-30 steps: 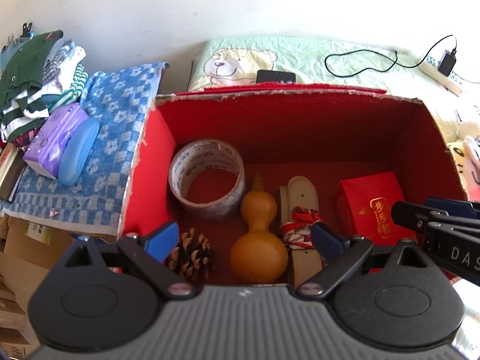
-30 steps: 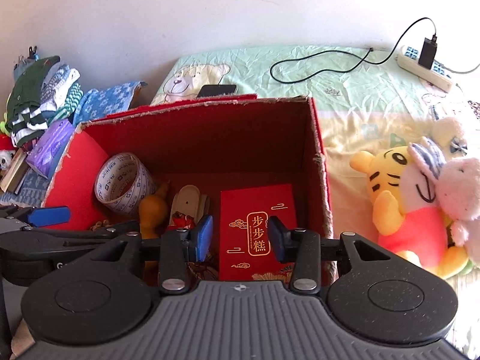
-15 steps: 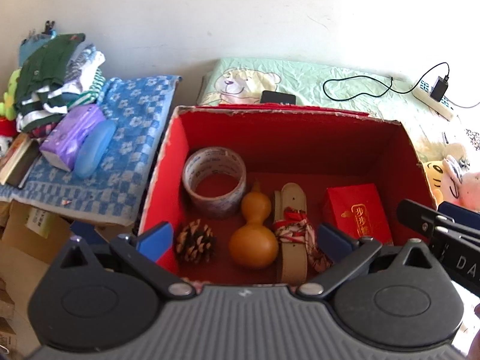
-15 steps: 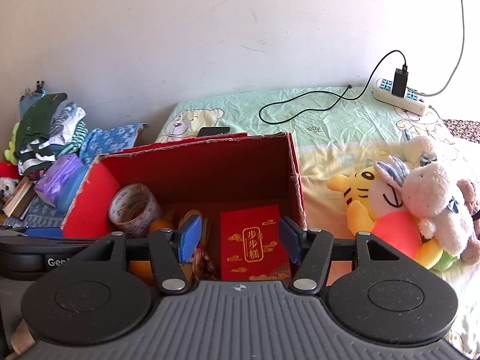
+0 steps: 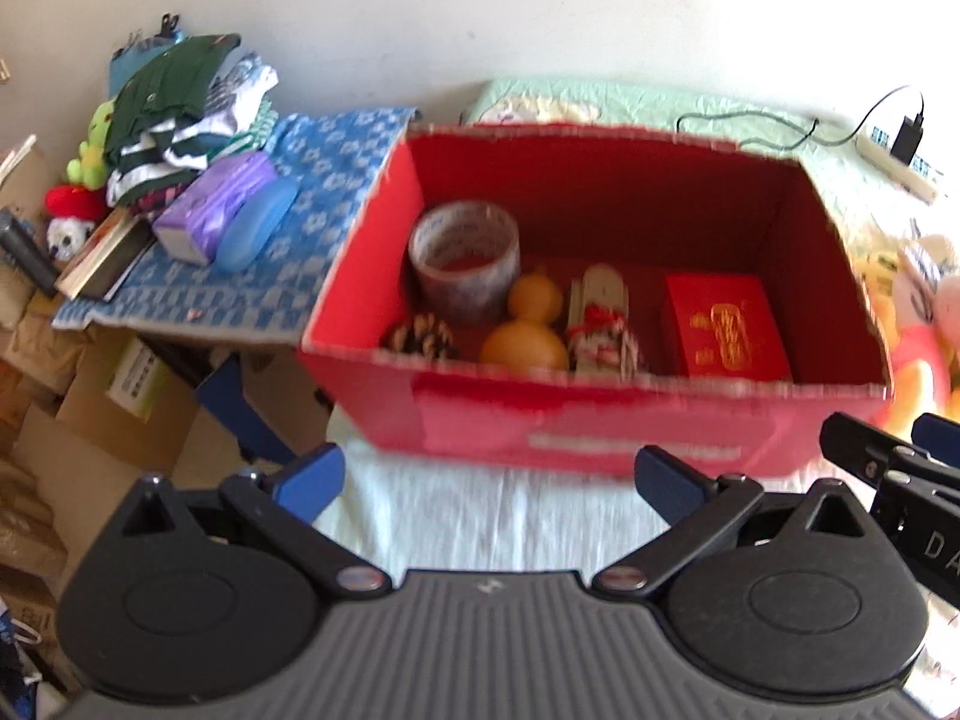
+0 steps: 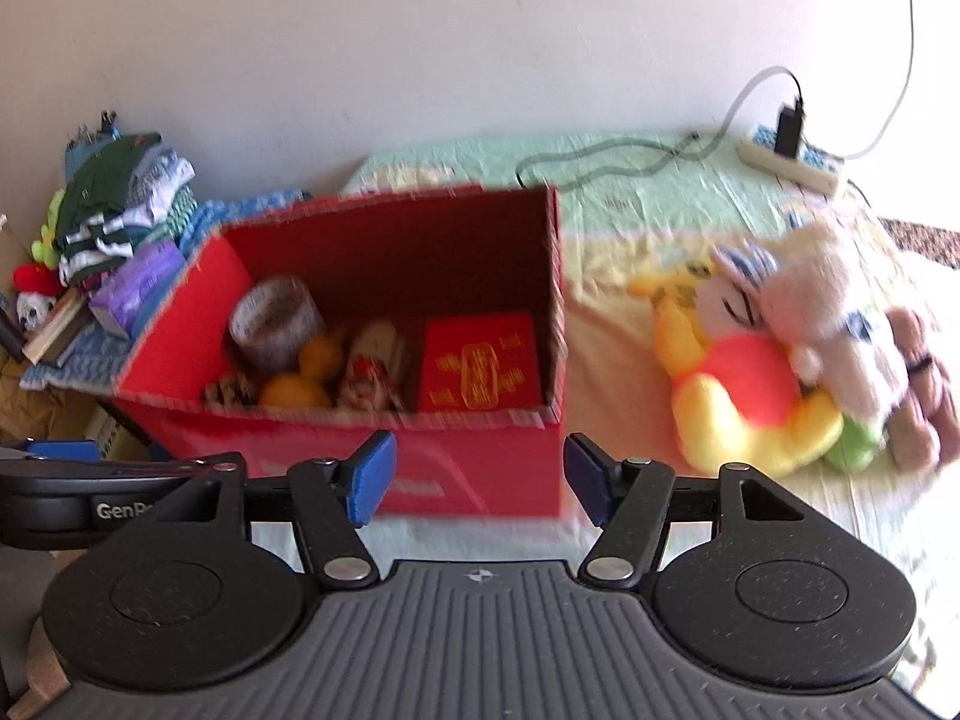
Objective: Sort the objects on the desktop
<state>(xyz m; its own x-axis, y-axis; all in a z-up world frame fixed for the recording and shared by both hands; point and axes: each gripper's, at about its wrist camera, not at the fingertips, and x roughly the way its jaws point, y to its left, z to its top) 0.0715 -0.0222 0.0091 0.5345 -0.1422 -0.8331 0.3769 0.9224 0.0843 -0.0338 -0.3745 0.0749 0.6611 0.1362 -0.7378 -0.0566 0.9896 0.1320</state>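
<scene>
Both grippers have backed out of the red box (image 5: pixel 600 420). The left gripper (image 5: pixel 489 474) gapes empty; the right gripper (image 6: pixel 474 474) is opening, nothing between its jaws. So sorting looks finished: tape roll (image 5: pixel 465 252), pine cone (image 5: pixel 423 333), gourd (image 5: pixel 528 330), and red packet (image 5: pixel 723 327) all lie inside.

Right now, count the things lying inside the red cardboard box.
5: clear tape roll back left, brown pinecone front left, orange gourd centre, rope-wrapped wooden piece beside it, red packet right. Smaller things may be hidden.
</scene>
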